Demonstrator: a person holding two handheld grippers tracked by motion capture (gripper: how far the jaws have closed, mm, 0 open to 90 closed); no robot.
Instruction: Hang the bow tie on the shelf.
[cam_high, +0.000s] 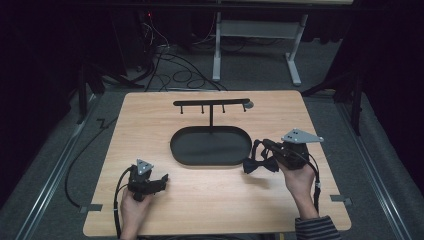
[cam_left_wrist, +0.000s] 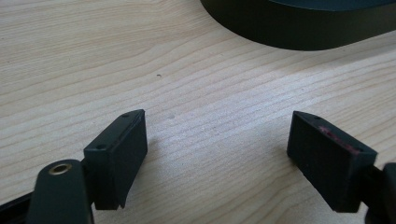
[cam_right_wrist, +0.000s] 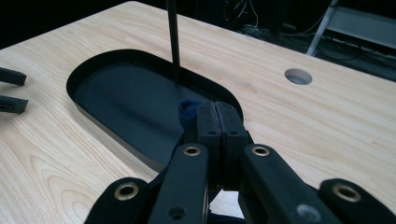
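**Jaws pressed together on dark blue fabric**

The right gripper (cam_right_wrist: 217, 116) has its jaws closed flat against each other, a fold of dark blue cloth (cam_right_wrist: 187, 110) bulging at their left. Beyond lies a black oval tray (cam_right_wrist: 93, 65) with an upright rod (cam_right_wrist: 173, 37), on a wooden table (cam_right_wrist: 327, 121) with a round hole (cam_right_wrist: 298, 76).

A light wooden desk (cam_high: 150, 200) with visible grain and rounded corners stands on grey carpet (cam_high: 50, 165). A round hole (cam_high: 248, 105) is cut near its far edge. Beyond the far edge, black cables (cam_high: 170, 70) lie tangled on the floor beside the white metal legs (cam_high: 216, 50) of another piece of furniture. Metal rails (cam_high: 50, 185) run along the floor past the desk's left and right edges. Black curtains (cam_high: 30, 65) close in both sides, and the surroundings are dark while the desk top is lit.
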